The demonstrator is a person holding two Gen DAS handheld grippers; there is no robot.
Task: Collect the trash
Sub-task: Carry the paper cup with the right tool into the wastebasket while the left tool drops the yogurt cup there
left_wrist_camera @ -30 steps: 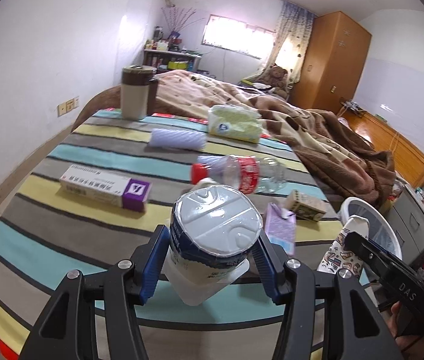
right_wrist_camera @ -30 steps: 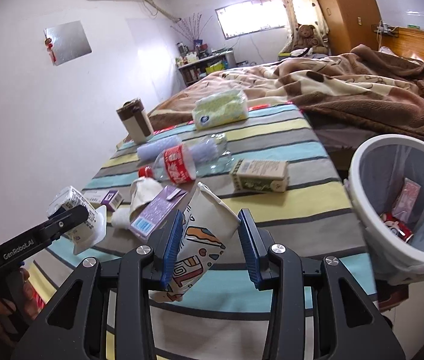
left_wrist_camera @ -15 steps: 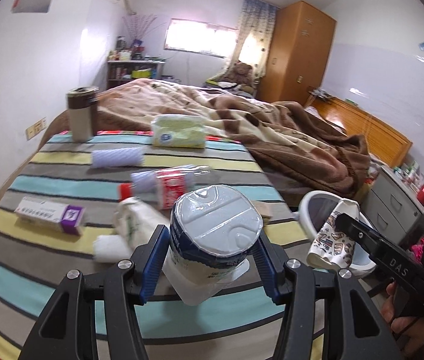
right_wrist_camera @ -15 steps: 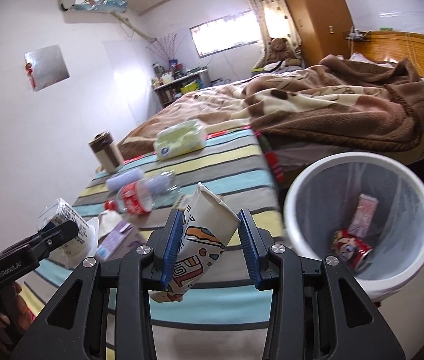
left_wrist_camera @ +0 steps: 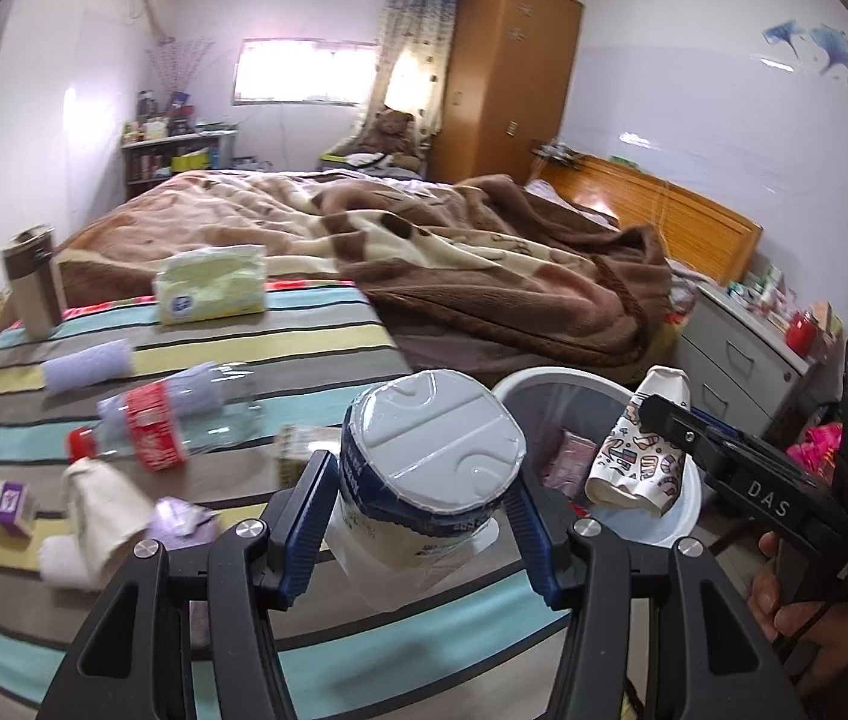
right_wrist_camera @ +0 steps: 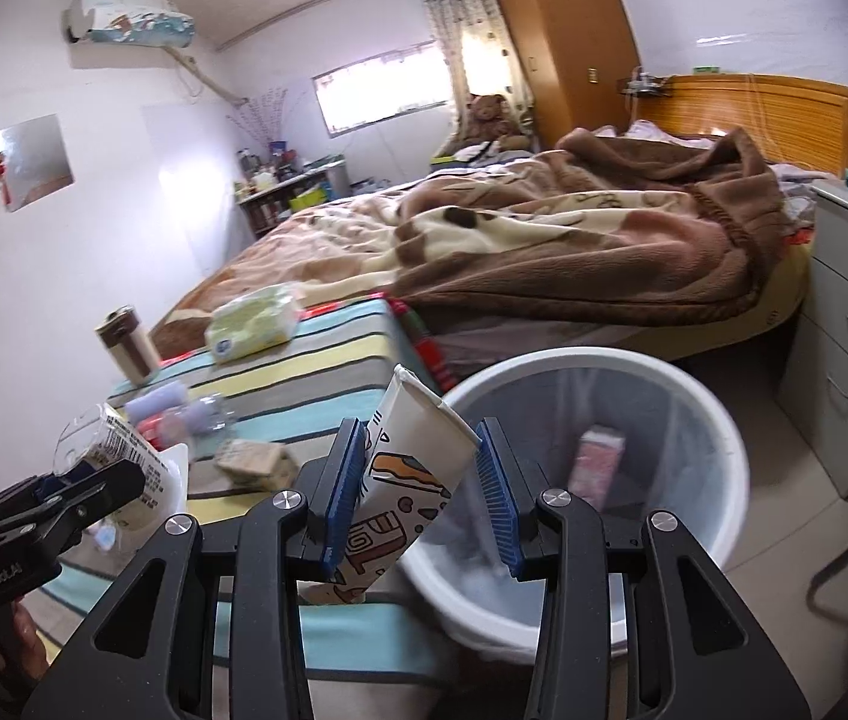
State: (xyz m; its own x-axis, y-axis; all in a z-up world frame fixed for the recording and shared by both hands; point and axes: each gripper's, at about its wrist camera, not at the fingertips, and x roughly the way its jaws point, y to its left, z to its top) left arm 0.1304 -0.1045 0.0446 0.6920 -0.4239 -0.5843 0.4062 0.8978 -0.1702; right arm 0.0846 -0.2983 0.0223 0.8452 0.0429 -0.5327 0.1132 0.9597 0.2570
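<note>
Both hand-held grippers have swung right toward the bin (right_wrist_camera: pixel 718 420). Left hand-held gripper (left_wrist_camera: pixel 418 516) clamps a yogurt tub (left_wrist_camera: pixel 430 462); right hand-held gripper (right_wrist_camera: pixel 421 492) clamps a paper cup (right_wrist_camera: pixel 406 480), ready for dropping.

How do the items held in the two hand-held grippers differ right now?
The yogurt tub in the left hand-held gripper is round, white and blue, with a sealed foil lid; the paper cup in the right hand-held gripper is open, squashed flat and cartoon-printed. The cup is already at the bin; the tub is over the striped cloth. Both are clamped.
</note>
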